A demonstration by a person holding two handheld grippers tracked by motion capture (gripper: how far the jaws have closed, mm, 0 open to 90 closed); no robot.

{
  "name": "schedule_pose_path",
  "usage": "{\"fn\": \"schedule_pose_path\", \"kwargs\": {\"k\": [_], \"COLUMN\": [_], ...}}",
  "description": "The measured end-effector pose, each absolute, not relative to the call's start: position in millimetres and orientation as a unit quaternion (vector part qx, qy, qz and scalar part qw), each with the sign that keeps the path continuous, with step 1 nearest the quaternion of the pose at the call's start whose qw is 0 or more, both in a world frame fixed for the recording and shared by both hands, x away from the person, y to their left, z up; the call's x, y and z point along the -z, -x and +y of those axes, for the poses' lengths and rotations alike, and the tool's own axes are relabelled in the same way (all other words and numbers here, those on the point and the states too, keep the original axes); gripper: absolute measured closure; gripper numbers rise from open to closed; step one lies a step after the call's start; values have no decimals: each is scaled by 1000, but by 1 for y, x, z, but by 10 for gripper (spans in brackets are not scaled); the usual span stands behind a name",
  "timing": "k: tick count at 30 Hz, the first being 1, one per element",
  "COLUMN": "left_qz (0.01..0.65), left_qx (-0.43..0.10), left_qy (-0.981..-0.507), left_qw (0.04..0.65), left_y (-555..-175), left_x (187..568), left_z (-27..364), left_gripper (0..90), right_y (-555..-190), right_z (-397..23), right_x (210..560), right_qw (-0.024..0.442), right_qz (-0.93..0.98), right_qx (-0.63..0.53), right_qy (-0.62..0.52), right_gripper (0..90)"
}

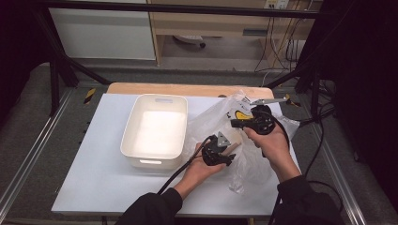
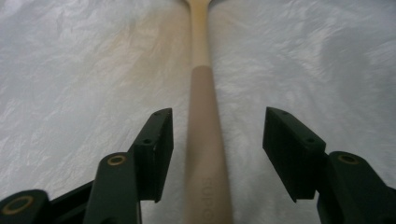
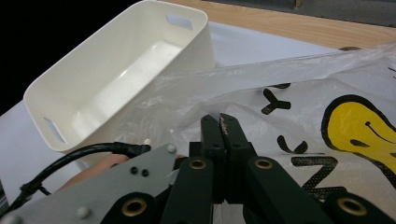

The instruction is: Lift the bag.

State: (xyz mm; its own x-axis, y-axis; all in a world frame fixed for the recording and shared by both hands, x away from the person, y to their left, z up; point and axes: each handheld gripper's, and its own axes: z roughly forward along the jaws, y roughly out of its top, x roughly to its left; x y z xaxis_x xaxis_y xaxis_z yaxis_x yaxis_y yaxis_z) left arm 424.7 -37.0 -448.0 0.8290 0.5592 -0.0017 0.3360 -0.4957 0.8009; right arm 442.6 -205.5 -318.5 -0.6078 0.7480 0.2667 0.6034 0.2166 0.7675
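I work in a lab: a black frame point(image 1: 56, 70) rings my table point(image 1: 94, 178), cables point(image 1: 277, 51) trailing behind.

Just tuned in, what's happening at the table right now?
The right gripper is shut on the edge of a plastic bag, holding it up. The left gripper is inside the bag, jaws apart on either side of a wooden utensil handle, not gripping it. A white bin sits beside the bag with nothing in it.
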Motion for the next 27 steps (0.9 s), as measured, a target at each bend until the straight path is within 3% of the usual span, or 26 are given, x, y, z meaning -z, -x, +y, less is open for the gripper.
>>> {"fn": "schedule_pose_path", "kwargs": {"k": [18, 27], "left_qz": [249, 254], "left_qx": [-116, -99], "left_qy": [-843, -840], "left_qw": [462, 468], "left_y": [-398, -390], "left_x": [422, 409], "left_z": [-20, -11], "left_gripper": [316, 157], "right_y": [-443, -444], "right_z": [-207, -207], "right_x": [324, 326], "right_qw": [80, 79], "right_qz": [777, 777], "right_qx": [-444, -441], "right_qy": [-438, -442], "right_gripper": [900, 900]}}
